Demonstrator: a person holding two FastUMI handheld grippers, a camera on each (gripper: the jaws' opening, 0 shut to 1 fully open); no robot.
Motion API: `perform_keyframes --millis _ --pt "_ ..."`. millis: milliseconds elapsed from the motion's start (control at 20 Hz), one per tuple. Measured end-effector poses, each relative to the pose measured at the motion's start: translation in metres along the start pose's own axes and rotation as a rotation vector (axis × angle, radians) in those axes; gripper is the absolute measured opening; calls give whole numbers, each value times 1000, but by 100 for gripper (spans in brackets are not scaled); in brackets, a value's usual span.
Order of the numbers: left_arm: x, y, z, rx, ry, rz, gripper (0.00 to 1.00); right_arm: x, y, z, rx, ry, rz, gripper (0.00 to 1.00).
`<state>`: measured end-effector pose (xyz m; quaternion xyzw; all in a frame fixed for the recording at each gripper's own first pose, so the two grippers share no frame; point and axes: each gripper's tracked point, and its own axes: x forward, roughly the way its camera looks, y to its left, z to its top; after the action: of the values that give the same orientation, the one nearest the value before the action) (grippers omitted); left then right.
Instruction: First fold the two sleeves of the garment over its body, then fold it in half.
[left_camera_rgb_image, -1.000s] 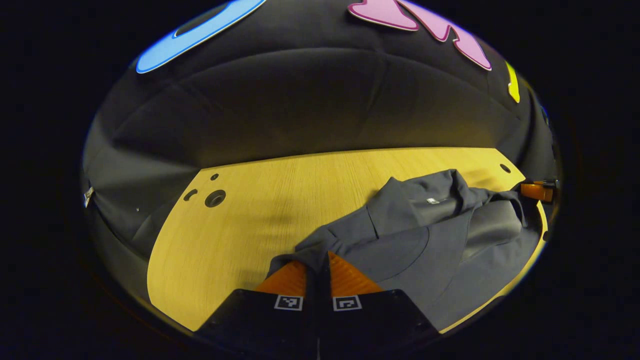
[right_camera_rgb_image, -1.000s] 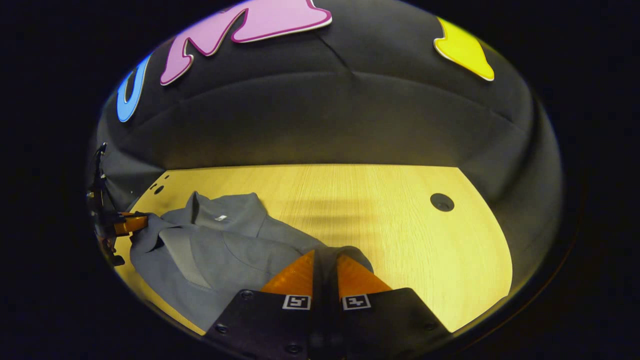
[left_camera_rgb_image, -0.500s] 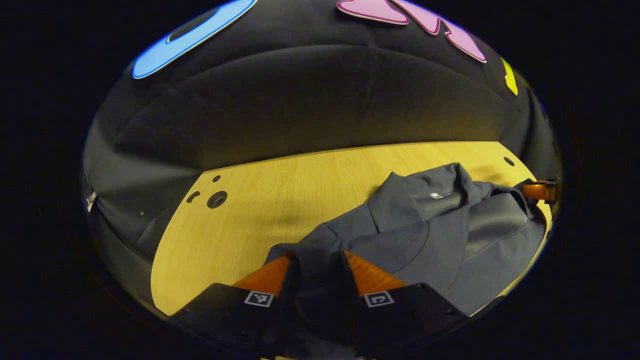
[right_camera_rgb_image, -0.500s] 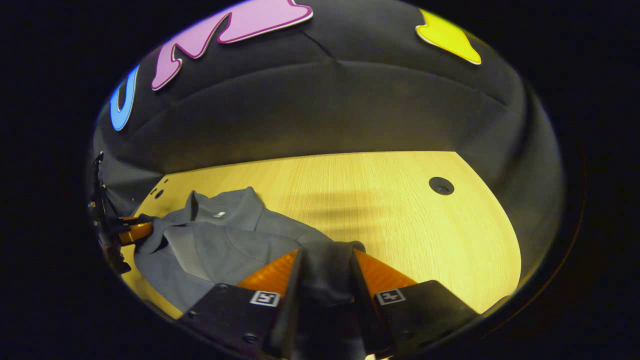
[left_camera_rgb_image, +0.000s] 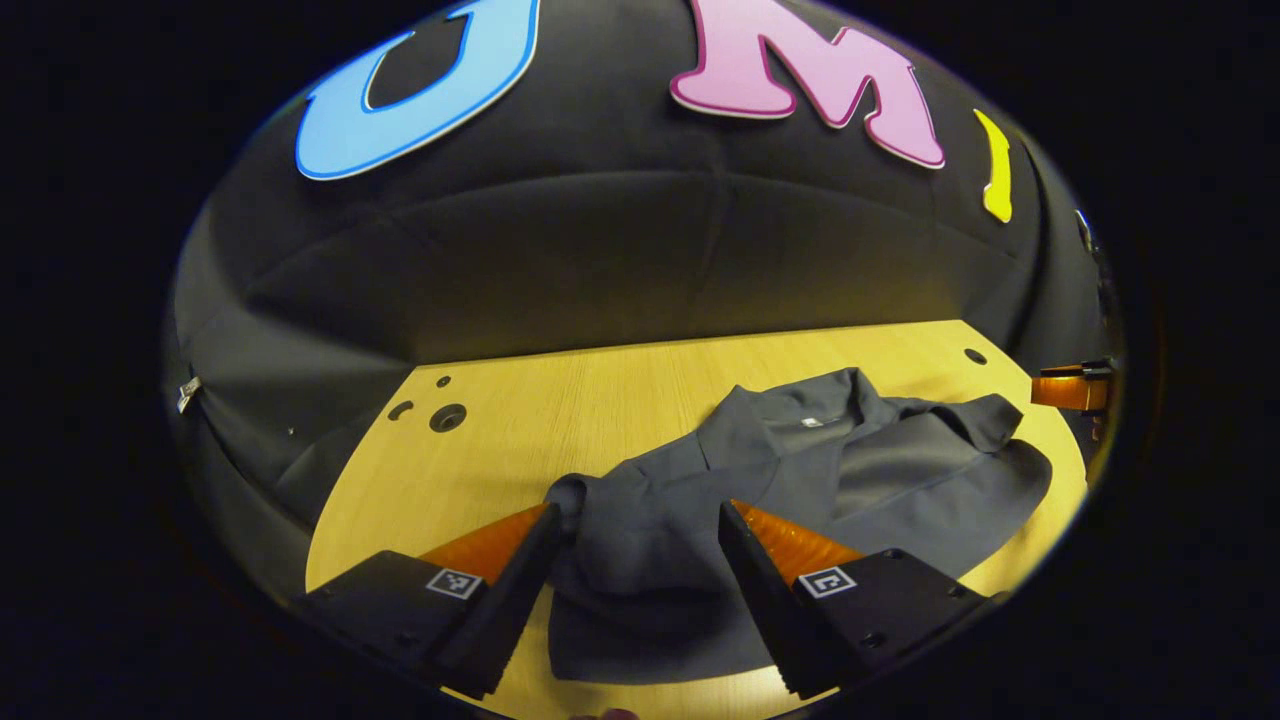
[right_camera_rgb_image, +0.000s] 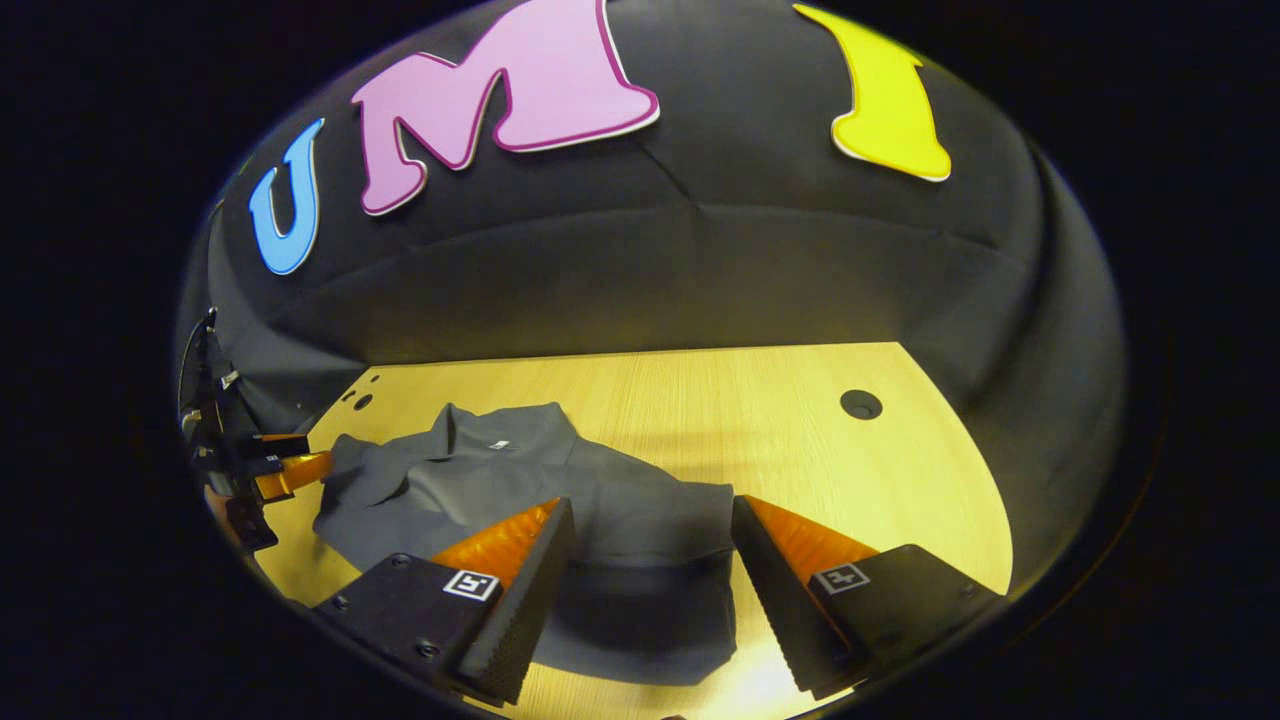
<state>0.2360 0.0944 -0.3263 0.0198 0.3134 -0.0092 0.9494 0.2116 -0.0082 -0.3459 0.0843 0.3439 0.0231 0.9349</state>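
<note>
The garment (left_camera_rgb_image: 800, 480), a grey collared top, is spread rumpled on the wooden table (left_camera_rgb_image: 560, 400); it is judged soft, light and limp, best pinched at a sleeve's end. Both the left gripper (left_camera_rgb_image: 632, 520) and the right gripper (right_camera_rgb_image: 650, 515) are held wide open above sleeve cloth, gripping nothing. Nothing else is seen on the table, and the booth wall is well apart.

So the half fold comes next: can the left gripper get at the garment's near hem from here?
Probably yes: the left gripper is open, the garment lies flat between its jaws, and nothing covers the near hem.
</note>
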Motion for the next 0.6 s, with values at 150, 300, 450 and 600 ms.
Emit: perform_keyframes --millis 150,300,450,600 --pt "-34 1 13 26 -52 -1 98 -31 2 11 18 -44 -1 98" --pt "-68 -5 28 41 -112 -13 98 -63 3 20 33 -84 6 98" --pt "-104 -17 33 22 -149 -37 98 -92 -3 21 -13 -107 -15 98" --pt "-131 -26 34 20 -170 -58 98 -119 0 22 -31 -133 -6 98"
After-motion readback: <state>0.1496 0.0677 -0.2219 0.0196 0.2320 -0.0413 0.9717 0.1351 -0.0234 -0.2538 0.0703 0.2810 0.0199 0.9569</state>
